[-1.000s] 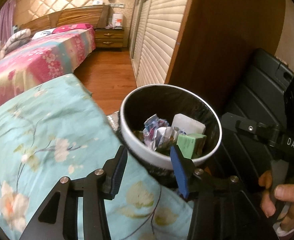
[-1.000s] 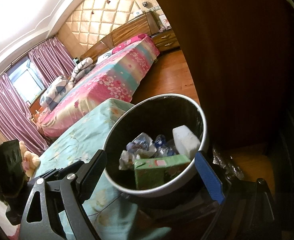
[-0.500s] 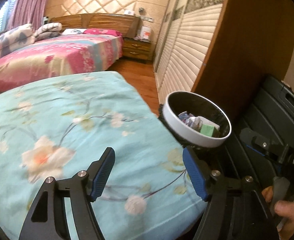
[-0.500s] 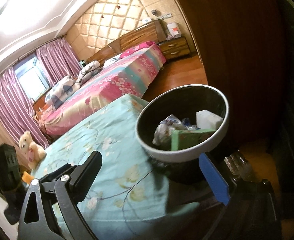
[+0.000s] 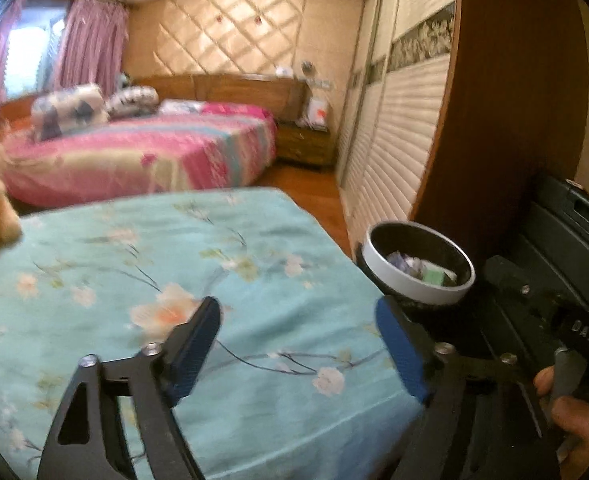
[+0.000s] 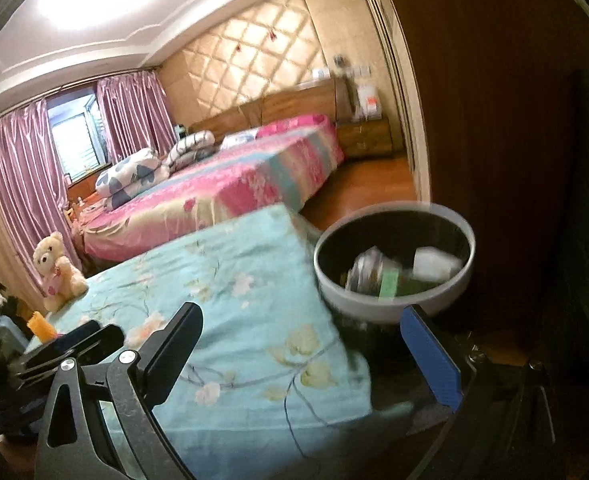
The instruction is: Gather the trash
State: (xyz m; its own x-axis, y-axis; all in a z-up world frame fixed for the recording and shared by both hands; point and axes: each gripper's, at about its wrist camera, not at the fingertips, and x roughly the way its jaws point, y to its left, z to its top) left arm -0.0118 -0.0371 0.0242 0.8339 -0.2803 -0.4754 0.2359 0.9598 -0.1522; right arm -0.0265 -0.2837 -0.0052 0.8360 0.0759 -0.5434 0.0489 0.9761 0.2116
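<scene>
We are showing black-framed left gripper [image 5: 296, 344], blue pads, silver screws, right gripper [image 6: 318, 350] wearing white "DAS" lettering.

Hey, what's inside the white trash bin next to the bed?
The white trash bin holds a green carton, a white block and crumpled wrappers against its dark lining. Whatever lies beneath that pile, and the bin's bottom, is covered.

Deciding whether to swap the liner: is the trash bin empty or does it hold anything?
Not empty. The trash bin holds a green box, a white block and crumpled wrappers; its depth is hidden.
</scene>
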